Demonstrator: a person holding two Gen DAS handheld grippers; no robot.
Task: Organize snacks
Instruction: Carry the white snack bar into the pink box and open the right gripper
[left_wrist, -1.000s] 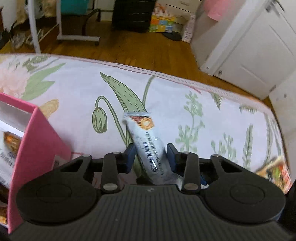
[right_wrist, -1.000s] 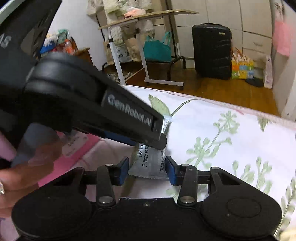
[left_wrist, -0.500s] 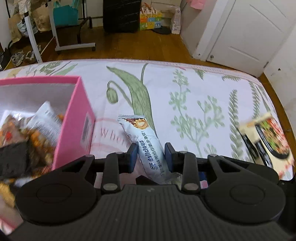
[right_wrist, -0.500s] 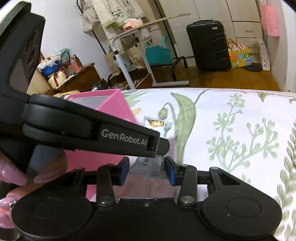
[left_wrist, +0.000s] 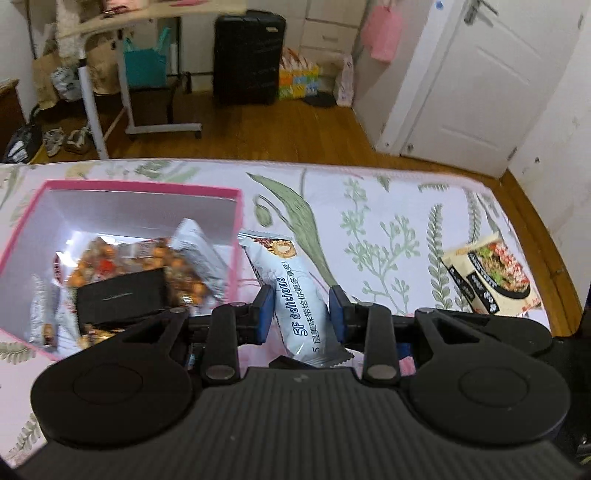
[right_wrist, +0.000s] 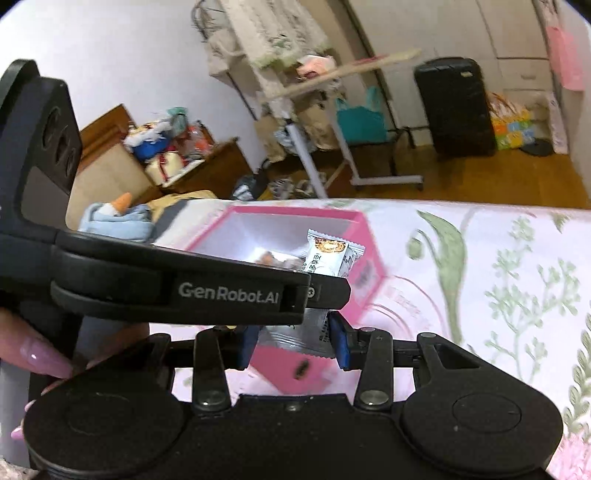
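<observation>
A silver snack bar (left_wrist: 273, 251) printed "5F delicious" is gripped around its middle by my left gripper (left_wrist: 301, 299), whose blue pads press its sides. In the right wrist view the same bar (right_wrist: 328, 254) sticks up past the left gripper (right_wrist: 328, 291), which crosses in front. My right gripper (right_wrist: 295, 332) is shut on the bar's lower end. The bar hangs in the air just right of the open pink box (left_wrist: 147, 184), which holds several snack packets. From the right wrist the pink box (right_wrist: 365, 280) lies just beyond the bar.
A beige noodle packet (left_wrist: 487, 277) lies on the floral bedsheet (left_wrist: 388, 206) near its right edge. Beyond the bed are wooden floor, a rolling table (left_wrist: 162, 127), a black suitcase (left_wrist: 247, 55) and a white door. A hand with pink nails (right_wrist: 40, 354) holds the left gripper.
Both grippers have risen together with the snack bar still held. The pink box has come from the left edge into fuller view, and its inside now shows.
</observation>
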